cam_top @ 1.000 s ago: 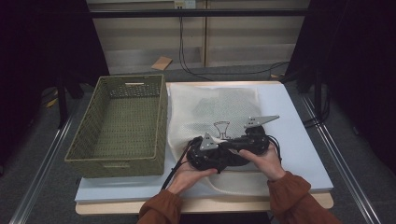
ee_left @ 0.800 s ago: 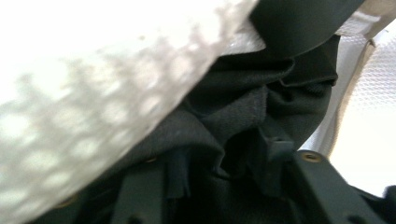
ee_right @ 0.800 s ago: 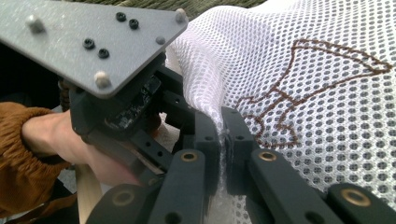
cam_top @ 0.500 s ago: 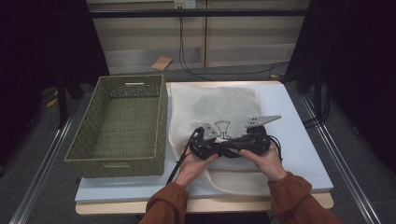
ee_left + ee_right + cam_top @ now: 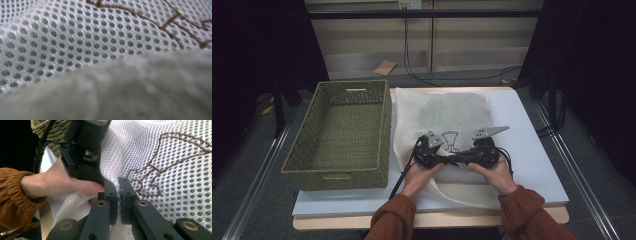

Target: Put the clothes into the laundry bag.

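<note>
In the high view we see a white mesh garment (image 5: 452, 117) spread on the white table (image 5: 532, 150), occupying the centre of the frame, with a woven olive basket (image 5: 337, 135) just beside it at centre left. Both hands come in from the bottom edge in rust-coloured sleeves (image 5: 524, 212) and meet at the lower middle of the garment, where the left gripper (image 5: 428, 152) and the right gripper (image 5: 482, 152) sit close together, near a brown embroidered motif (image 5: 452, 140) on the cloth. In the right gripper view, the right gripper (image 5: 117, 192) has its two black jaws nearly together at lower centre, pinching a raised fold of the mesh between the pads. The left hand (image 5: 57, 183) and the body of the left gripper appear at upper left of that view, just beside the same fold. The left gripper view sits right against the mesh garment (image 5: 75, 37), with a blurred grey mass across the lower half. We cannot tell from the frames whether the left jaws hold the cloth; they have just been opening a little.
</note>
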The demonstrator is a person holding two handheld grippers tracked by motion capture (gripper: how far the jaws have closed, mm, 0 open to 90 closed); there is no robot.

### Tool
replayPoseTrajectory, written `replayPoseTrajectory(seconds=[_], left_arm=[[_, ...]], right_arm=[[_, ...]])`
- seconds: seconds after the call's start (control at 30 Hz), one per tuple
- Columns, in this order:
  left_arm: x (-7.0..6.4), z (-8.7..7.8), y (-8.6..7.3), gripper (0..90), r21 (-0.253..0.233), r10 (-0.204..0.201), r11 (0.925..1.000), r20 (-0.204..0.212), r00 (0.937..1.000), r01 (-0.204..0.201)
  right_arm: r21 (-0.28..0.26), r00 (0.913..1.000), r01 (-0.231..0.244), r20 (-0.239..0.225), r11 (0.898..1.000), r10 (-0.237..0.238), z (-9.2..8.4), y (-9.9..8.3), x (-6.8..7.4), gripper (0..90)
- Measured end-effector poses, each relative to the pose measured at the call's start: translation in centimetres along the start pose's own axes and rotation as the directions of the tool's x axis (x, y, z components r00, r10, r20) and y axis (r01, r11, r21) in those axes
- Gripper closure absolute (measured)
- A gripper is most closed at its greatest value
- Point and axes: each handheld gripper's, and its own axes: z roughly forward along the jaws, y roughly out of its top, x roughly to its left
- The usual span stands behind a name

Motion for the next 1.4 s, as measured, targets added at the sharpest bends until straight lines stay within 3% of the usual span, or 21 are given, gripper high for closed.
replayPoseTrajectory(seconds=[0.07,0.23,0.3,0.47,0.53,0.63,0.73,0.8,0.83,0.87,0.9,0.93,1.0,1.07,1.1,1.17,1.23,1.4], left_arm=[[-0.1,-0.5,-0.2,55.4,-0.003,0.015,0.9999,-0.002,0.9999,-0.016],[0.0,-2.5,-0.8,46.7,-0.031,-0.007,0.9995,0.046,0.9989,0.009],[-0.3,-3.7,-1.0,42.9,-0.043,0.029,0.9987,0.063,0.9976,-0.027],[-1.1,-5.7,-1.2,36.6,-0.045,0.073,0.9966,0.084,0.9938,-0.069],[-1.2,-6.1,-1.3,36.5,-0.052,0.074,0.9962,0.083,0.9938,-0.069],[-1.6,-7.8,-1.6,36.6,-0.07,0.106,0.9924,0.078,0.9913,-0.101],[-1.8,-8.4,-1.8,36.6,-0.053,0.11,0.9929,0.077,0.9909,-0.106],[-1.7,-8.6,-2.6,37.7,-0.049,0.106,0.9934,0.059,0.9926,-0.103],[-1.4,-8.7,-3.8,39.0,-0.031,0.107,0.9939,0.038,0.9936,-0.106],[-1.4,-8.7,-3.8,43.0,-0.031,0.107,0.9939,0.038,0.9936,-0.106],[-1.3,-8.7,-4.4,43.0,-0.034,0.102,0.9943,0.001,0.9948,-0.102],[-0.9,-8.3,-5.2,46.0,-0.003,0.065,0.9979,0.026,0.9975,-0.065],[-1.0,-7.8,-5.8,60.5,0.034,0.084,0.9958,0.017,0.9963,-0.085],[-1.1,-7.7,-5.9,64.7,0.058,0.104,0.9928,0.026,0.9943,-0.105],[-1.1,-7.8,-5.9,73.0,0.053,0.111,0.9922,0.036,0.9932,-0.113],[-1.1,-8.2,-5.8,79.1,0.062,0.095,0.9933,0.046,0.9944,-0.098],[-1.1,-8.4,-5.8,80.6,0.053,0.089,0.9943,0.065,0.9939,-0.093],[-1.8,-10.7,-6.3,80.5,0.054,0.1,0.993,0.079,0.9918,-0.105]], right_arm=[[0.0,1.0,-0.004,-0.002,1.0,0.004,0.0,-0.1,-0.1,86.9],[0.001,0.9999,-0.011,-0.002,1.0,0.011,0.0,-0.1,-0.2,86.9],[-0.001,0.9999,-0.012,-0.004,1.0,0.012,0.0,-0.1,-0.2,86.9],[0.0,0.9999,-0.011,-0.003,1.0,0.011,0.0,-0.1,-0.3,86.8],[0.0,0.9999,-0.011,-0.004,1.0,0.011,0.0,-0.1,-0.3,86.8],[-0.002,0.9999,-0.012,-0.005,1.0,0.012,0.0,-0.1,-0.3,86.7],[-0.001,0.9999,-0.011,-0.003,1.0,0.011,0.0,-0.1,-0.2,86.6],[0.0,1.0,-0.006,-0.001,1.0,0.006,0.0,0.0,-0.2,86.6],[-0.004,1.0,-0.008,-0.002,1.0,0.008,-0.1,0.0,-0.2,86.6],[-0.004,1.0,-0.008,-0.002,1.0,0.008,-0.1,0.0,-0.2,86.6],[-0.004,1.0,-0.008,-0.001,1.0,0.008,-0.1,0.0,-0.2,86.6],[-0.001,1.0,-0.008,-0.003,1.0,0.008,-0.1,-0.1,-0.3,86.6],[0.005,0.9999,-0.011,-0.001,1.0,0.011,0.1,-0.1,-0.3,86.4],[0.007,1.0,-0.009,0.001,1.0,0.009,0.2,-0.1,-0.3,86.3],[0.007,1.0,-0.01,0.002,1.0,0.01,0.1,-0.1,-0.3,86.3],[0.005,1.0,-0.009,-0.002,1.0,0.009,0.0,-0.1,-0.3,86.3],[0.006,0.9999,-0.01,-0.002,1.0,0.01,0.0,-0.1,-0.3,86.3],[0.013,1.0,-0.004,0.001,1.0,0.004,0.1,-0.2,-0.3,86.3]])
